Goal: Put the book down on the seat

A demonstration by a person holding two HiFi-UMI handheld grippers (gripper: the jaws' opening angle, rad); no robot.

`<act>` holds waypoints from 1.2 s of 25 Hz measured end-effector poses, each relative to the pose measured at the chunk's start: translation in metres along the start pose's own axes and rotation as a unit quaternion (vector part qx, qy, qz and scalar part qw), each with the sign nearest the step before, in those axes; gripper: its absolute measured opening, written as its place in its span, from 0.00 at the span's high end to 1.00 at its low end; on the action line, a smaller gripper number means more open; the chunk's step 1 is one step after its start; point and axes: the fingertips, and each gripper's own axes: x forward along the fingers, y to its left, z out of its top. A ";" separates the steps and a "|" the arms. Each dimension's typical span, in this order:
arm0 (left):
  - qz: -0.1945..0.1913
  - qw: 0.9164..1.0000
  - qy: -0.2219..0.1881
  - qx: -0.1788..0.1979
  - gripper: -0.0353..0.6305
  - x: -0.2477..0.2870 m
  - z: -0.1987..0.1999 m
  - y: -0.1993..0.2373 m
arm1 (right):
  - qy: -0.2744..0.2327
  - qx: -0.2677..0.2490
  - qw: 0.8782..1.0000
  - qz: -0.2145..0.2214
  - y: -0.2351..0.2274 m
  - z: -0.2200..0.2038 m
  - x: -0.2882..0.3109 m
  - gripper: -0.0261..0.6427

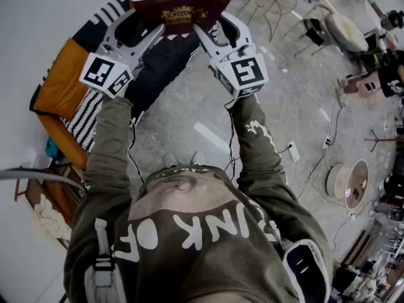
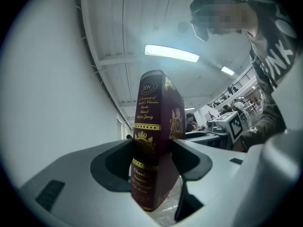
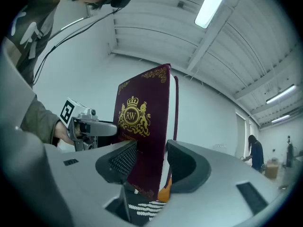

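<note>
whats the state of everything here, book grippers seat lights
book, closed, held up off the seat by both grippers
left hand-held gripper, shut on the book, pads on its two covers
right hand-held gripper, shut on the book
seat, under the book, book not yet set on it
ceiling light, on

Bright, even indoor light
Tube lamp (image 2: 171, 53) glares at twelve o'clock; fisheye edges bend and darken
</note>
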 end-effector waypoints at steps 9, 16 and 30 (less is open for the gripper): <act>0.000 1.000 0.002 0.002 0.58 0.001 0.003 -0.004 | -0.004 0.000 1.000 -0.001 -0.001 0.003 -0.003 0.65; -0.001 1.000 0.011 0.005 0.58 0.000 0.000 -0.006 | 0.000 0.001 1.000 0.013 0.000 0.000 -0.006 0.64; 0.016 0.998 0.055 -0.017 0.58 0.018 -0.042 -0.033 | 0.016 0.027 0.999 0.038 -0.017 -0.037 -0.026 0.64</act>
